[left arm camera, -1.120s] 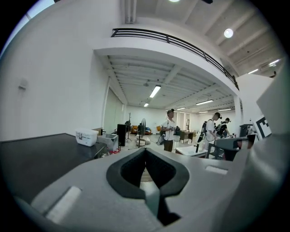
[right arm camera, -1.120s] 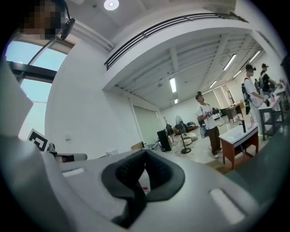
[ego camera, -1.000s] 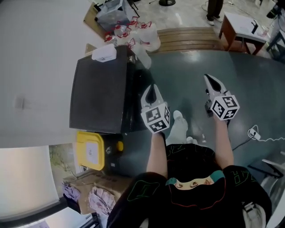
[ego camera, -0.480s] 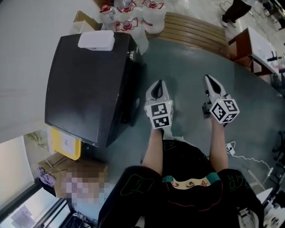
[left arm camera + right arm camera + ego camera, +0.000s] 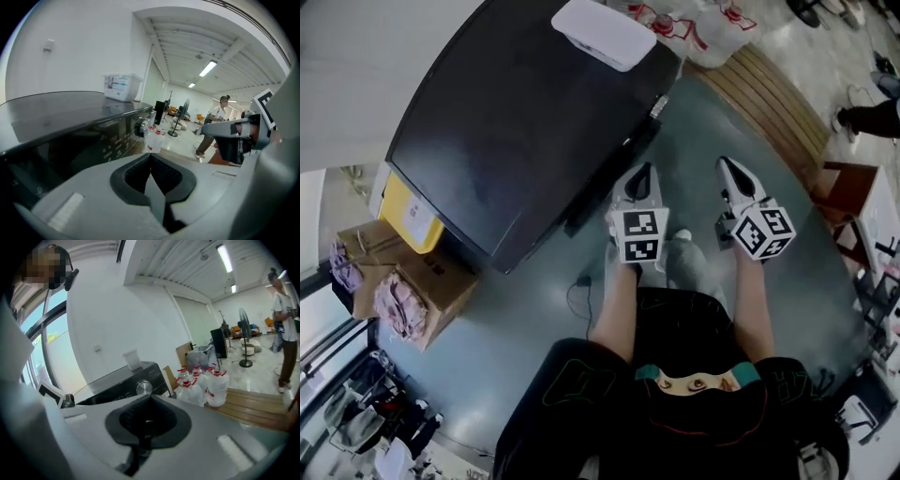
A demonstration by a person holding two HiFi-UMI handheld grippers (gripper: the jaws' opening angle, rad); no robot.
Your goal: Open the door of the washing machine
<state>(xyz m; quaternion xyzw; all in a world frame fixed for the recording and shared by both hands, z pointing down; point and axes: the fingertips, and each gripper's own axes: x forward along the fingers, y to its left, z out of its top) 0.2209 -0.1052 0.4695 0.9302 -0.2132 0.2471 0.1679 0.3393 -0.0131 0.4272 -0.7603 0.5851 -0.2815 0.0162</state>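
Grey floor point(image 5: 534, 309); left gripper point(image 5: 641, 174), right gripper point(image 5: 727, 169) closed near washing machine point(image 5: 516, 131).

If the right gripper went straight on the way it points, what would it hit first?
Most likely the washer, at its front near the knob: the right gripper aims there, though depth is hard to judge.

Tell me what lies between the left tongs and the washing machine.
Nothing: in the head view only a narrow strip of bare grey floor shows between the left tongs and the washing machine.
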